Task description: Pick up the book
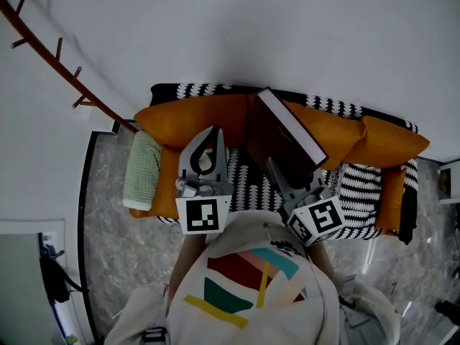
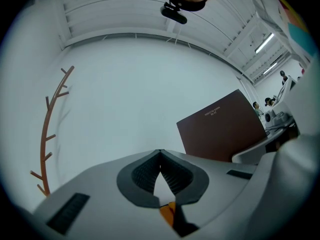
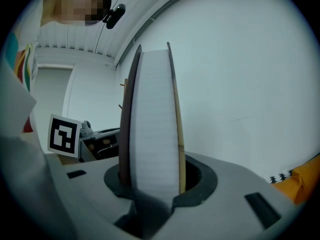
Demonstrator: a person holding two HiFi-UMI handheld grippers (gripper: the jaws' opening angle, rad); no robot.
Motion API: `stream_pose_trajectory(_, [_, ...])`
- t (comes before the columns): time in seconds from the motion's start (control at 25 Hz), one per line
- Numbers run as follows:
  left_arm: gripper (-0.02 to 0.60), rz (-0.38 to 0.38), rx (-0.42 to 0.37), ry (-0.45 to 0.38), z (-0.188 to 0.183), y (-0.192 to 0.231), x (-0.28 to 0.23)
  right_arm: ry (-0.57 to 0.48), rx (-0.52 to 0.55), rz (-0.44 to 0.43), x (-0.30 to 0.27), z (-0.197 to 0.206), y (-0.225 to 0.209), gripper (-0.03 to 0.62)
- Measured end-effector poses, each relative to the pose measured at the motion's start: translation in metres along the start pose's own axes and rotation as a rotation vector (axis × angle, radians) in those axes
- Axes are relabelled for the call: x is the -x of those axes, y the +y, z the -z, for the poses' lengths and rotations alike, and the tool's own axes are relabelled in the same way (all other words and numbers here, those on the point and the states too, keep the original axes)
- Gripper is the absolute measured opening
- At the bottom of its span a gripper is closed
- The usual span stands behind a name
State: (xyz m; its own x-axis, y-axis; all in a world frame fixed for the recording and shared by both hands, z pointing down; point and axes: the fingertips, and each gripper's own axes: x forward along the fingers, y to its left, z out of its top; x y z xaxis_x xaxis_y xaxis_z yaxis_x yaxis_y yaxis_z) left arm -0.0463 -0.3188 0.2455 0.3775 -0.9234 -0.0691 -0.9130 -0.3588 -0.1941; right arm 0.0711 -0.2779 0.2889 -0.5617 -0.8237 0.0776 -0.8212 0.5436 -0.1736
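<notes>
A thick book (image 1: 286, 136) with a dark brown cover and white page edges is held up above the sofa. My right gripper (image 1: 282, 172) is shut on its lower edge. In the right gripper view the book (image 3: 152, 124) stands upright between the pads, page edges facing the camera, and it hides the gap of the right gripper (image 3: 151, 180). My left gripper (image 1: 211, 134) hangs to the left of the book, apart from it, shut with nothing in it. In the left gripper view the left gripper (image 2: 160, 155) has its tips touching, and the book's cover (image 2: 222, 129) shows at the right.
Below is a sofa with orange cushions (image 1: 194, 119) and a black-and-white patterned throw (image 1: 359, 185). A pale green folded cloth (image 1: 142, 169) lies on its left arm. A wooden coat rack (image 1: 54, 57) leans by the white wall. The floor is grey marble (image 1: 115, 264).
</notes>
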Motion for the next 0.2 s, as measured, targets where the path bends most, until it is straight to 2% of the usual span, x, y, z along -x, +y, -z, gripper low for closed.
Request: stream_pose_trajectory(0.2, [-0.006,-0.012,0.001,0.003,0.0005,0.0031,0.0027,-0.008,-0.010,0.008,0.0033,-0.0019,-0.0029,0.152])
